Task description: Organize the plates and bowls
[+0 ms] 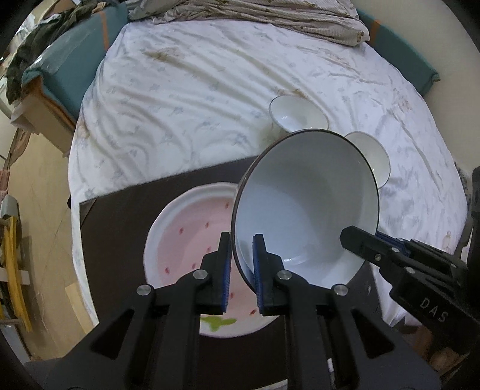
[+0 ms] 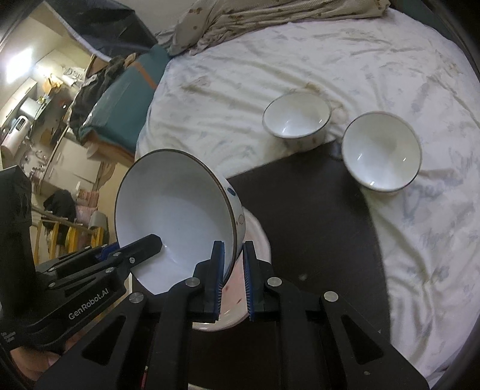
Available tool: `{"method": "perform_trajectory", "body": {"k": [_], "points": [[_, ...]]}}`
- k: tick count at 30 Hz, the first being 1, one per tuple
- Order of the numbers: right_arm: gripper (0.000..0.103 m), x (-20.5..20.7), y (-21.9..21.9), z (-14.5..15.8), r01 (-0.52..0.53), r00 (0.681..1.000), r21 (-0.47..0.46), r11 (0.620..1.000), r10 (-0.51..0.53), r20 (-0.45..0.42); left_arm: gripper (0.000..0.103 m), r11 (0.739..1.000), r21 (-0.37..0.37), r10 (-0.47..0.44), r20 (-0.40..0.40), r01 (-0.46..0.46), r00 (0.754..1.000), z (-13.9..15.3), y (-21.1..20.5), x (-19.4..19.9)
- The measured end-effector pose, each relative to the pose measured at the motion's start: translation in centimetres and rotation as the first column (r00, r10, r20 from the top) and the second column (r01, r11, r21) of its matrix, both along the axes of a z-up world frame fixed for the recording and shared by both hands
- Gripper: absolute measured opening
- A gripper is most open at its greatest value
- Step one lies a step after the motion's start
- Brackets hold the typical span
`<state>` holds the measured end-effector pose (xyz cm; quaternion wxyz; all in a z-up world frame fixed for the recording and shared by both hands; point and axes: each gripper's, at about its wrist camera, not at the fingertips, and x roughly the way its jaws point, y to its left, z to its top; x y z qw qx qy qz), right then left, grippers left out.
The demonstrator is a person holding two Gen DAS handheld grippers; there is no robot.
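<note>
A large white bowl (image 1: 306, 204) with a dark rim hangs tilted above a pink, red-speckled plate (image 1: 186, 228) that lies on a dark board (image 1: 120, 228). My left gripper (image 1: 242, 258) is shut on the bowl's near-left rim. My right gripper (image 2: 233, 264) is shut on the opposite rim of the same bowl (image 2: 174, 216), over the plate (image 2: 258, 237). Each wrist view shows the other gripper reaching into the bowl from the side. Two small white bowls (image 2: 297, 117) (image 2: 381, 150) stand upright on the sheet just beyond the board (image 2: 315, 225).
The board lies on a bed with a wrinkled white sheet (image 1: 195, 96). A crumpled blanket (image 1: 255, 15) lies at the far end. A teal cushion (image 1: 78, 60) with dark clothes on it flanks the bed's left side. Floor and furniture (image 2: 39, 126) lie further left.
</note>
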<state>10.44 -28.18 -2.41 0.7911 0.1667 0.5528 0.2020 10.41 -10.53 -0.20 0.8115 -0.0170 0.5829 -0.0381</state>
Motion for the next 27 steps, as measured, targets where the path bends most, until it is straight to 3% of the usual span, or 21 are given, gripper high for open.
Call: {"method": "perform_trajectory", "body": {"k": [14,24,27], "points": [[0.014,-1.8,4.3,-4.4,-0.038,0.996,-0.045,0.998,0.034,-0.087,0.01,0.993,-0.115,0.035,-0.056,-0.041,0.998,-4.6,5.3,-2.2],[0.014,-1.3,6.1,-7.3,-0.094,0.986,-0.101,0.99,0.078,-0.149,0.01,0.988,-0.126,0.075,-0.133,-0.092,0.988,-7.8,6.6,-1.9],[0.014,-1.1,6.4,-7.6,-0.104,0.983,-0.096,0.99,0.088,-0.16,0.01,0.979,-0.157,0.101,-0.192,-0.132,0.976,-9.0,7.6,-1.9]]}}
